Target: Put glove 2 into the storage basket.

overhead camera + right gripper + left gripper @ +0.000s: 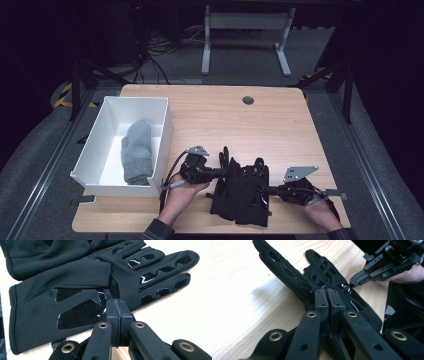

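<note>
Black gloves (pixel 242 192) lie near table (pixel 280 125) front edge. Left gripper (pixel 327 296) pinched on one glove; right gripper (pixel 116 305) jaws closed at other's edge, grip unclear. Risk: thin pinch slips, or gloves drag together.

Both hands hold low: left gripper (pixel 223 171) and right gripper (pixel 266 189) point inward (jaws pressed together).

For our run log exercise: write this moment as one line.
left gripper: shut on black gloves | right gripper: shut at gloves' edge | grey mitten in white bin
</note>
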